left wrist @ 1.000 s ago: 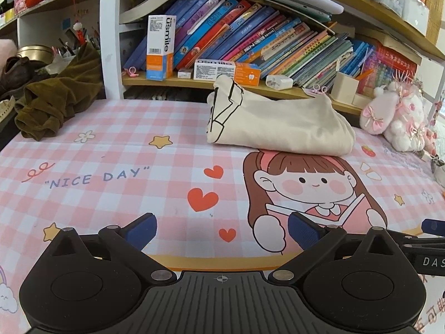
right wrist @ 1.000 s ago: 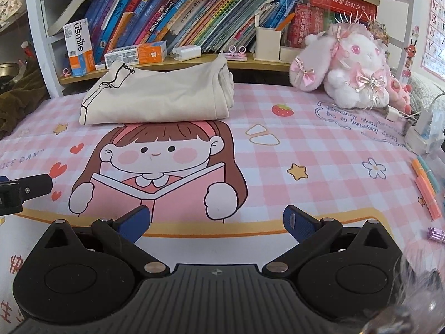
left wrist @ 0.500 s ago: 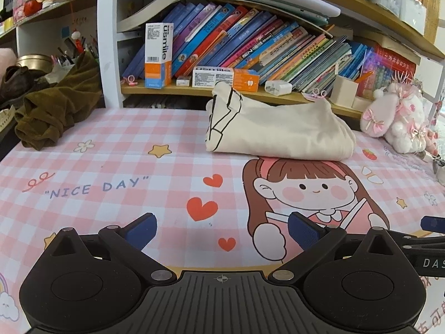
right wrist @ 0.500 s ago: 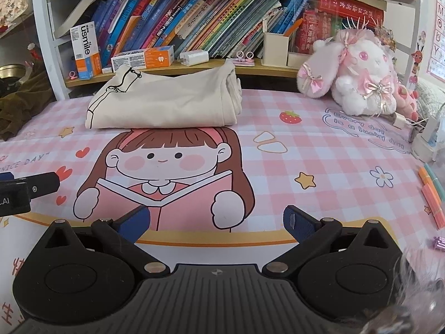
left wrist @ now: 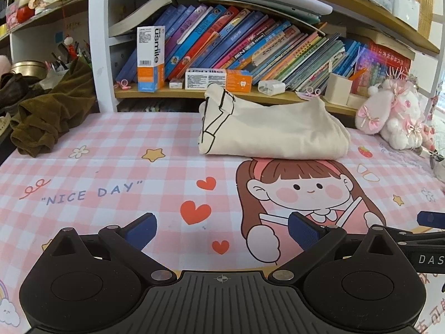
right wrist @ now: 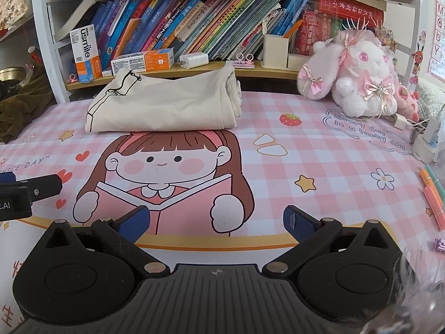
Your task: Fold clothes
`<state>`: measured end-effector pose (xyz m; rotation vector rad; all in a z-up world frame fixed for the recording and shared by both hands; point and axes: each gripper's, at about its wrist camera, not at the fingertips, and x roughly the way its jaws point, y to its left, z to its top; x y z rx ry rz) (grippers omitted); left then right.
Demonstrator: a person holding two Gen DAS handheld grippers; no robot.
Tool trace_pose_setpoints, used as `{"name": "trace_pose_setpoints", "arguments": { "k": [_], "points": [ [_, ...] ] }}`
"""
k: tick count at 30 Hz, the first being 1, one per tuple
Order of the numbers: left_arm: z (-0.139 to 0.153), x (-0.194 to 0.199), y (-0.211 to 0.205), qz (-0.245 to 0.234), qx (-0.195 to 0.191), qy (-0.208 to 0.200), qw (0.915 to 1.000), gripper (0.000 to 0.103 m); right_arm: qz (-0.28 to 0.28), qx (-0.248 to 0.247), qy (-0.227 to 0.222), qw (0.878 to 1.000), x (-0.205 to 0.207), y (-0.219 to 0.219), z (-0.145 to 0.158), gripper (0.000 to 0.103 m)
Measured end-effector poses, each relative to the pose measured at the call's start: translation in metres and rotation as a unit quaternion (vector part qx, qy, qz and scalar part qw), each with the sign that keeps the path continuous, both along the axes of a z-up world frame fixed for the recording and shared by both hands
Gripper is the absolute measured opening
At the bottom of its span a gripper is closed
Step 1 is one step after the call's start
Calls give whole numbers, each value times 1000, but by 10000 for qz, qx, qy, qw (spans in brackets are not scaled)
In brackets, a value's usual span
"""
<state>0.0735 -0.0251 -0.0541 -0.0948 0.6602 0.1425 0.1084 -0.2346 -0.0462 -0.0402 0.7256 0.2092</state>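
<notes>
brown garment (left wrist: pixel 52 119) clearest in left view, orange pens (right wrist: pixel 434 197) only right

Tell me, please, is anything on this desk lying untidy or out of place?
Yes. A brown garment lies crumpled at the far left edge of the pink mat, not folded, unlike the cream garment, which sits folded flat near the shelf. Both the left gripper and the right gripper are open and empty.

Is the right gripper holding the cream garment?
No, the right gripper is open and empty, well short of the folded cream garment by the shelf.
</notes>
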Motion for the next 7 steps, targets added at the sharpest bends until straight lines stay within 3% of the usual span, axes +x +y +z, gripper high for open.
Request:
{"name": "trace_pose_setpoints", "arguments": {
  "k": [7],
  "points": [
    [-2,1,4,77,-70,8,9999,102,-43,50,47,10000,1,-2,-2,103]
  ]
}}
